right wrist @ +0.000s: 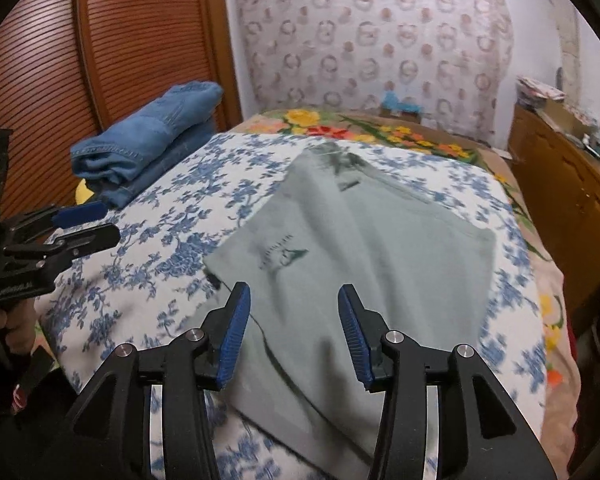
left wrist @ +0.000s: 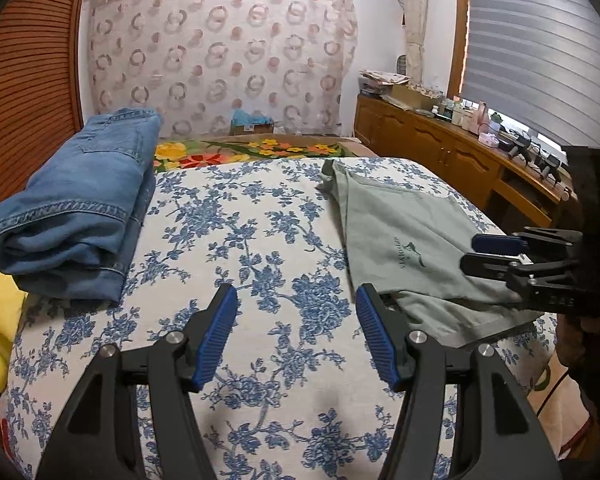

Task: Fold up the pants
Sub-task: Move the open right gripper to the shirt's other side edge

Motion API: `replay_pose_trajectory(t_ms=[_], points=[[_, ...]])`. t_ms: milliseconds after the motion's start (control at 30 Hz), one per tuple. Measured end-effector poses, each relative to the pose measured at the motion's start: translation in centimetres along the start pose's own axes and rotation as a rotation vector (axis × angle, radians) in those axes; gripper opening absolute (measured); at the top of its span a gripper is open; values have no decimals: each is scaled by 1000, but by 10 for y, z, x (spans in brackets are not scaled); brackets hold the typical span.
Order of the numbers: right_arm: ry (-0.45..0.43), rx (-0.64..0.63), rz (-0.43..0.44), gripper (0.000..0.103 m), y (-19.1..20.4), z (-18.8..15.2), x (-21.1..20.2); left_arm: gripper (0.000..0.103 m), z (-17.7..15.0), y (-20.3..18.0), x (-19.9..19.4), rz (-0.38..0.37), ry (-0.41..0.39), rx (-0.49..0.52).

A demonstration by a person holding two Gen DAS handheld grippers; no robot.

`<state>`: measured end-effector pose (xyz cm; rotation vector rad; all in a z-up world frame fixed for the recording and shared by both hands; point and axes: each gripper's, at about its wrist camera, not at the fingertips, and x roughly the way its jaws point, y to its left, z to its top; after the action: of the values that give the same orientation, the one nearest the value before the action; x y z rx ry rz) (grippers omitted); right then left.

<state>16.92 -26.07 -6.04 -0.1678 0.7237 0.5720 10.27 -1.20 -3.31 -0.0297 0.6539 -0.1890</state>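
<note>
Grey-green pants (left wrist: 404,248) lie folded flat on the blue floral bedspread (left wrist: 260,240), right of centre; they also show in the right wrist view (right wrist: 360,248). My left gripper (left wrist: 298,334) is open and empty above the bedspread, its right finger at the pants' near left edge. My right gripper (right wrist: 294,334) is open and empty, hovering over the near part of the pants. The right gripper shows side-on in the left wrist view (left wrist: 480,252); the left gripper shows in the right wrist view (right wrist: 96,222).
Folded blue jeans (left wrist: 76,208) sit at the bed's far left, also in the right wrist view (right wrist: 148,144). A wooden slatted door (left wrist: 24,80) stands left. A wooden cabinet (left wrist: 460,156) with clutter runs along the right. A yellow object (left wrist: 0,320) lies at the left edge.
</note>
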Motion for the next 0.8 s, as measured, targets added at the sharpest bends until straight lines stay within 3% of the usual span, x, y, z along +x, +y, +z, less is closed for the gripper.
replay_pose_trajectory(t_ms=[667,800], points=[[131,-155,138,46,58,27,72,61,-11,32,-2,42,7,-54],[178,-182,125,40,62,25,88,61,-13,34,-2,43,10,-59]])
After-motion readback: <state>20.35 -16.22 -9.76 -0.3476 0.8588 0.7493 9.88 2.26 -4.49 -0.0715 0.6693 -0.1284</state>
